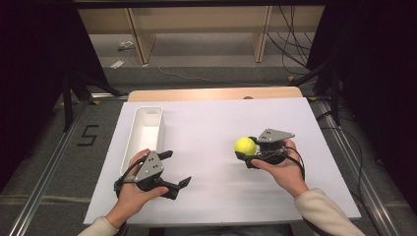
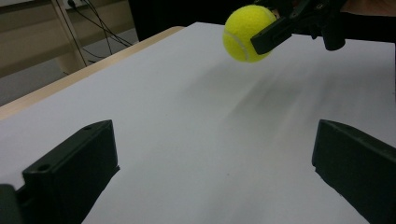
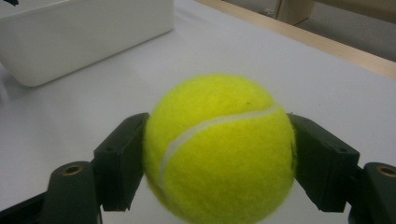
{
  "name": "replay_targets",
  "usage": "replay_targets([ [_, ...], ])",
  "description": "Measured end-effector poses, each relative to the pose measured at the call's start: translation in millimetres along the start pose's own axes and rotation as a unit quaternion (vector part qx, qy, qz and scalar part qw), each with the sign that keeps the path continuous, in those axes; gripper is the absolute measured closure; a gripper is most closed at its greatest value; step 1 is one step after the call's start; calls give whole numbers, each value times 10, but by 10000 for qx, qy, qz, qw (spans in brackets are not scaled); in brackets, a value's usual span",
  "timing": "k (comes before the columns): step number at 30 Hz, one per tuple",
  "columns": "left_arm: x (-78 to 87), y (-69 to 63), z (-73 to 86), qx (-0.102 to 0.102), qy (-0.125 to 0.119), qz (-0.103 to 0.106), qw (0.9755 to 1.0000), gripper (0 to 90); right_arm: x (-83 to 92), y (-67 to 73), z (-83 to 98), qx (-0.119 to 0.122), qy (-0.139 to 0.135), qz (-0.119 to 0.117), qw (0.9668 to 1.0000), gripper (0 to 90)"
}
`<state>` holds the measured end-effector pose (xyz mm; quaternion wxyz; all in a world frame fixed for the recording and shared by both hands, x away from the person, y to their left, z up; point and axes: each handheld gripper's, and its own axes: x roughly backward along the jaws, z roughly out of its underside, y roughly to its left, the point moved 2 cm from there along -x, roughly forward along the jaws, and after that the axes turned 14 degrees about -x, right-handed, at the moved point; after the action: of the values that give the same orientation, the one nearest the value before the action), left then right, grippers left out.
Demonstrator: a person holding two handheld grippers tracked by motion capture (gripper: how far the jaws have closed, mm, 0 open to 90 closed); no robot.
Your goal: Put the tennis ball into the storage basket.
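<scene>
— What do I have?
— A fuzzy yellow tennis ball (image 3: 219, 149), white seam, clamped in my right gripper (image 1: 246, 153), seemingly just off the table's right half.
— Left gripper (image 1: 178, 169)?
— Jaws wide apart, holding nothing.

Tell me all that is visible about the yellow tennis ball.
The tennis ball is bright yellow-green, round and fuzzy like felt, with one curved white seam across it. It looks whole and clean. The right gripper holds it: a black jaw presses each side. In the left gripper view it appears lifted above the white table cover. It is right of the white bin, apart from it.
</scene>
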<state>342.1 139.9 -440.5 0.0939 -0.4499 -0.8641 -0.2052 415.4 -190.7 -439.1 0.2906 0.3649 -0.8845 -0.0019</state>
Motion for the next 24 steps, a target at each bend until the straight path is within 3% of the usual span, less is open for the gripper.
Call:
replay_targets([
  [24, 8, 3, -4, -3, -6, -20, 10000, 0, -66, 57, -56, 17, -52, -61, 10000, 262],
])
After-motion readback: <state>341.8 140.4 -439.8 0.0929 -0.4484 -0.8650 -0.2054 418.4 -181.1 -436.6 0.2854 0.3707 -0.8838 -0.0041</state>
